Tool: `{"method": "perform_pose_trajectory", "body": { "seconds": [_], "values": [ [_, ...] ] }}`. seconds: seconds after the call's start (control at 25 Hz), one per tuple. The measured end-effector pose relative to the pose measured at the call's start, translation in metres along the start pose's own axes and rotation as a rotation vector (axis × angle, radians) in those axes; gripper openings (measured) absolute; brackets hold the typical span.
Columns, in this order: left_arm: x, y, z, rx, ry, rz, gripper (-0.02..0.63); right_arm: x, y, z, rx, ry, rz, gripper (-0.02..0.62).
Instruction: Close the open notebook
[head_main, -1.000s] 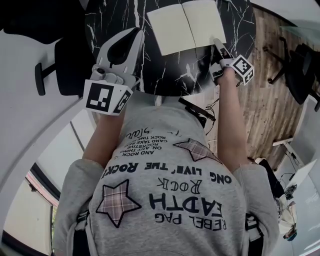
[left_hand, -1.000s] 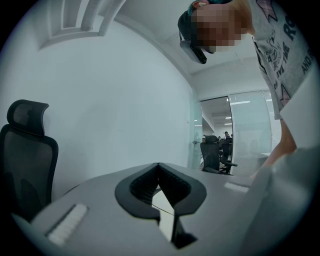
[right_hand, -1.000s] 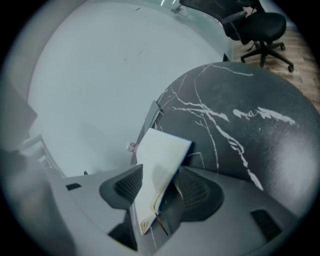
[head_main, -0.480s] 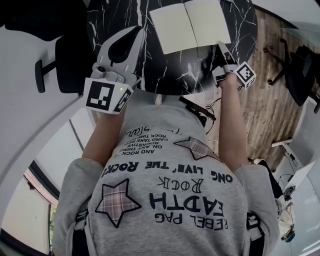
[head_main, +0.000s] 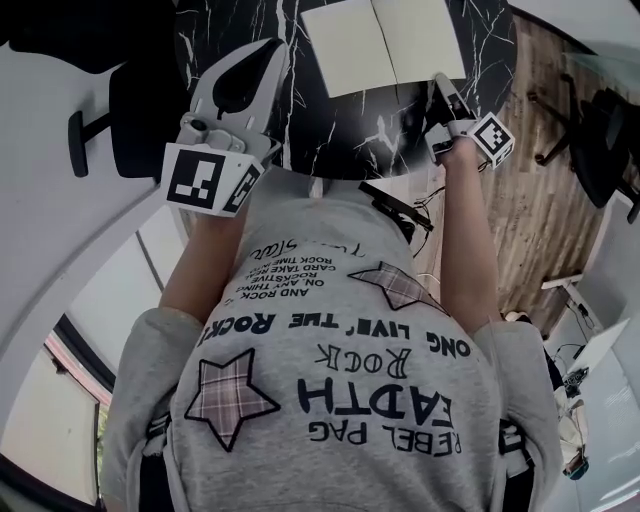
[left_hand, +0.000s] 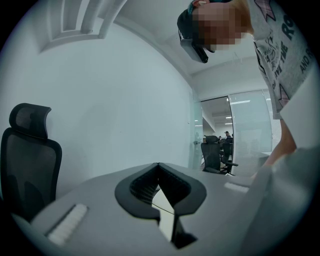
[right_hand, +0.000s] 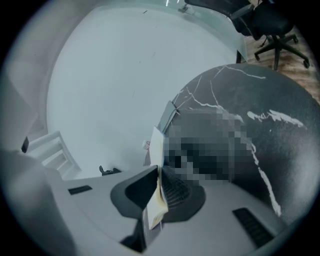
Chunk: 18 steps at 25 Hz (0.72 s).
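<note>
Blk marble table (head_main: 318, 125), wood floor (head_main: 545, 205), white walls (left_hand: 125, 95)

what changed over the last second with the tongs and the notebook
The right tongs, already at the notebook's near right corner a second ago, have taken hold of it. Their jaws are closing on the page edge, which the right gripper view shows pinched between them. Unchanged: the notebook still lies open on the table, and the left tongs stay shut and empty beside it.
</note>
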<state>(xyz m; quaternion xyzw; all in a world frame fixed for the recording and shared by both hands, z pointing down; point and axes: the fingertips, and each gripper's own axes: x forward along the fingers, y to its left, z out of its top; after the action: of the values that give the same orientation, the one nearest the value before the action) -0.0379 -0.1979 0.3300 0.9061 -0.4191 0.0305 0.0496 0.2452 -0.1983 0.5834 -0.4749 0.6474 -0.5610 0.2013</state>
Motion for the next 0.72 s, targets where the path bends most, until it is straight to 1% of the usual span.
{"method": "perform_pose_trajectory", "body": {
  "seconds": [0.2,0.28,0.36,0.48,0.52,0.64,0.72],
  "values": [
    [-0.003,0.002,0.002,0.002,-0.006,0.007,0.009,-0.002,0.004,-0.002,-0.047,0.030,-0.040,0.028],
    [-0.004,0.002,0.007,0.004,-0.008,0.008,0.009,-0.002,0.012,-0.003,-0.061,0.040,-0.020,0.028],
    [-0.006,0.003,0.009,0.004,-0.010,0.011,0.009,-0.002,0.020,-0.005,-0.096,0.061,-0.014,0.028],
    [-0.007,0.004,0.006,0.000,-0.017,0.018,0.009,-0.004,0.022,-0.010,-0.161,0.100,-0.042,0.027],
    [-0.007,0.005,0.006,0.000,-0.019,0.020,0.009,-0.004,0.023,-0.012,-0.176,0.111,-0.041,0.028],
    [-0.007,0.005,0.008,-0.001,-0.021,0.019,0.009,0.000,0.034,-0.019,-0.205,0.133,0.006,0.028],
    [-0.007,0.005,0.010,0.000,-0.023,0.018,0.009,0.002,0.041,-0.023,-0.236,0.148,0.021,0.028]
  ]
}}
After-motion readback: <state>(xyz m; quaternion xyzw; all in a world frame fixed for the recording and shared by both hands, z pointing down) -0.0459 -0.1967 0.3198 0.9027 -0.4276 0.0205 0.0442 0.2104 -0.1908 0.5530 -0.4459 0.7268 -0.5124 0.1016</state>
